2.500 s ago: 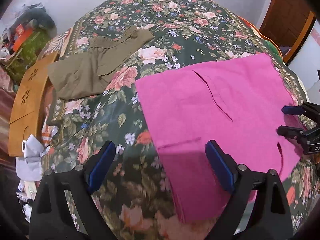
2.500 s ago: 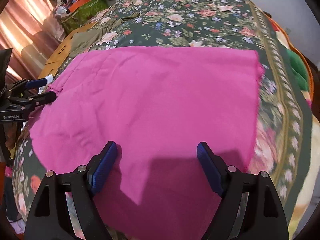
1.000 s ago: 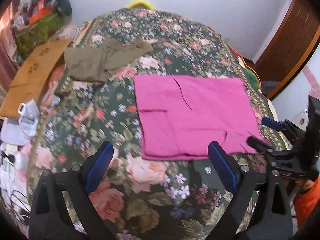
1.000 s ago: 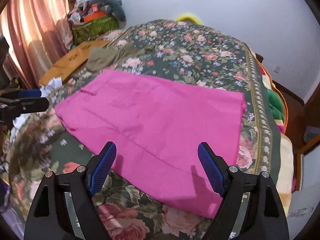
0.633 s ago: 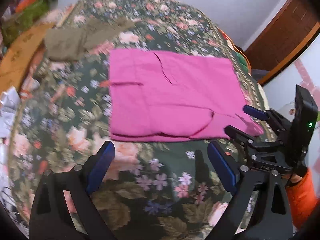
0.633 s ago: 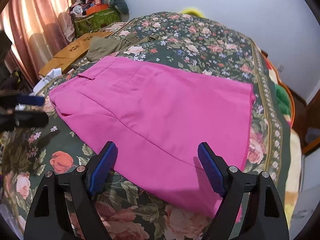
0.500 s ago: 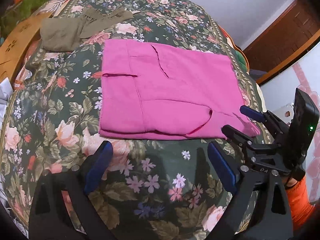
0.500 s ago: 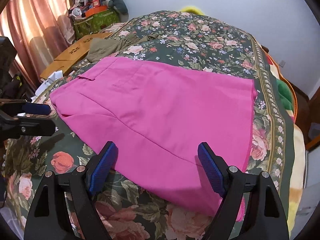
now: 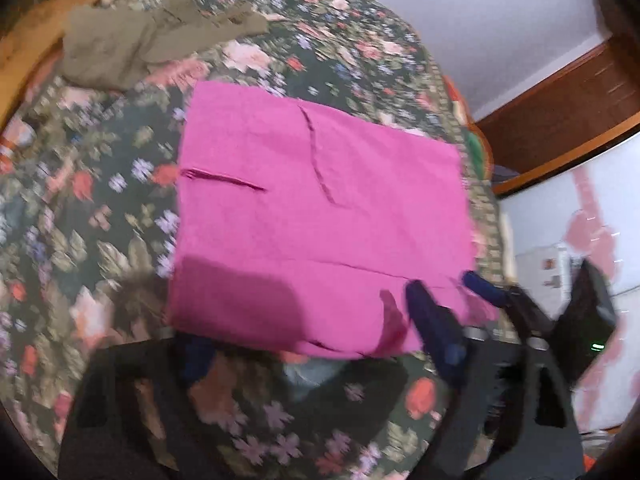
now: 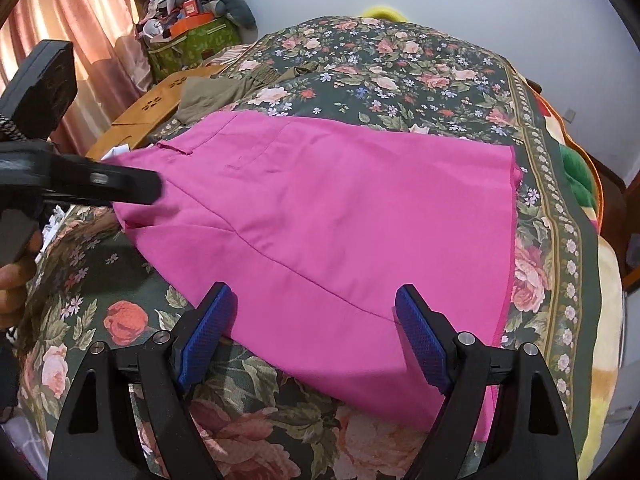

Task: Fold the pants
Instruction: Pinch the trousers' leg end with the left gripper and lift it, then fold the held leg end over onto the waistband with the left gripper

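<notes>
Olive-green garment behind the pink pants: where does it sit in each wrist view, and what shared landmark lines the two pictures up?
Left wrist view: olive-green garment at upper left, beyond the pink pants' far-left corner.
Right wrist view: olive-green garment at upper left of centre, just past the pants' far edge.
Shared landmark: the wooden board beside it, at the left wrist view's left edge.

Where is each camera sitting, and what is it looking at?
Left wrist view: sits on the left gripper, looking down over the near edge of the pink pants; its jaws are closing, blurred, and the right gripper shows at right.
Right wrist view: sits on the right gripper, looking down across the pants' other end; the left gripper and a hand show at left.
Both share: the pants, the floral bedspread and the olive garment.
</notes>
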Demonstrator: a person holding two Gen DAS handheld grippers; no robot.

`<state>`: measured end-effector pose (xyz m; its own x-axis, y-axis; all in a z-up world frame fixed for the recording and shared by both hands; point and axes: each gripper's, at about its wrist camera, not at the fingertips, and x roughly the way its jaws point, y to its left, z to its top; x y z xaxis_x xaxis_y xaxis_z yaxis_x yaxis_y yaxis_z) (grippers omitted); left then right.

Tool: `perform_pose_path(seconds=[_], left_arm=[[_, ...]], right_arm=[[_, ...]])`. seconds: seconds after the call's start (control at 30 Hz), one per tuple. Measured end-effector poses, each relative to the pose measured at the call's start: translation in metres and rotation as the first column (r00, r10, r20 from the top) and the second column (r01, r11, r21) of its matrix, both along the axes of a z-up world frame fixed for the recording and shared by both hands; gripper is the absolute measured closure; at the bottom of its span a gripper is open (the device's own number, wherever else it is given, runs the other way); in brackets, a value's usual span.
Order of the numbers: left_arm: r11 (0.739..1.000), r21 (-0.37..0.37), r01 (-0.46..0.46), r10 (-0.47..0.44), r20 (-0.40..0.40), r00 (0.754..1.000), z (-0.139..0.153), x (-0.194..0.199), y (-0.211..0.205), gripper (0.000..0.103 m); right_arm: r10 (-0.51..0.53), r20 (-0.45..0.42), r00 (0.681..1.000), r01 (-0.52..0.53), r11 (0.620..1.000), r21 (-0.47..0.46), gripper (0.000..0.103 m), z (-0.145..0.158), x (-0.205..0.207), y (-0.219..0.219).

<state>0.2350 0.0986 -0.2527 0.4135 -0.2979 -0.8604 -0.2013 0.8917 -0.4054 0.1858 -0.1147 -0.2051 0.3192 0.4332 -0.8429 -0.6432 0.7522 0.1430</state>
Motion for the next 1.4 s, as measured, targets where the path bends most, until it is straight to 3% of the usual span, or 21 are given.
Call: perform_pose_path(seconds=[0.03, 0.1, 0.17, 0.23, 0.4, 0.6, 0.83, 0.9, 0.97, 1.17, 1.4], left_arm=[[0.999, 0.038, -0.001, 0.001, 0.002, 1.0, 0.0, 0.001, -0.001, 0.045], [0.986, 0.164, 0.014, -0.018, 0.024, 1.0, 0.003, -0.001, -0.01, 0.054], [0.973, 0.231, 0.023, -0.036, 0.053, 0.998, 0.004, -0.004, -0.016, 0.058], [0.952, 0.306, 0.028, -0.056, 0.084, 0.995, 0.008, -0.009, -0.023, 0.072], [0.896, 0.444, 0.006, -0.07, 0.128, 0.989, 0.018, -0.02, -0.025, 0.075], [0.81, 0.585, -0.047, -0.055, 0.156, 0.986, 0.032, -0.04, -0.008, 0.077], [0.631, 0.773, -0.065, -0.169, 0.218, 0.961, 0.058, -0.052, -0.036, 0.079], [0.604, 0.795, -0.06, -0.202, 0.225, 0.953, 0.064, -0.048, -0.047, 0.08], [0.613, 0.787, -0.061, -0.213, 0.239, 0.947, 0.07, -0.041, -0.054, 0.081], [0.699, 0.714, -0.038, -0.248, 0.292, 0.924, 0.094, -0.026, -0.071, 0.083], [0.792, 0.608, 0.058, -0.307, 0.315, 0.898, 0.112, -0.008, -0.094, 0.087]], right_arm=[[-0.002, -0.004, 1.0, 0.002, 1.0, 0.003, 0.022, 0.0, 0.0, -0.001], [-0.007, -0.014, 1.0, 0.007, 1.0, 0.01, 0.022, 0.0, 0.0, -0.002], [-0.013, -0.029, 1.0, 0.014, 1.0, 0.021, 0.022, -0.001, 0.001, -0.004], [-0.02, -0.047, 0.999, 0.022, 0.999, 0.034, 0.022, -0.002, 0.002, -0.007], [-0.039, -0.05, 0.998, 0.041, 0.998, 0.041, 0.022, 0.0, 0.001, -0.017], [-0.074, -0.037, 0.997, 0.075, 0.997, 0.013, 0.022, -0.001, 0.001, -0.037], [-0.103, -0.066, 0.993, 0.104, 0.995, 0.01, 0.022, -0.005, 0.003, -0.047], [-0.101, -0.056, 0.993, 0.101, 0.995, 0.003, 0.022, -0.005, 0.002, -0.046], [-0.101, -0.052, 0.993, 0.102, 0.995, 0.0, 0.022, -0.005, 0.001, -0.046], [-0.11, -0.069, 0.992, 0.111, 0.994, 0.01, 0.022, -0.007, 0.002, -0.049], [-0.111, -0.083, 0.99, 0.113, 0.993, 0.02, 0.022, -0.008, 0.004, -0.049]])
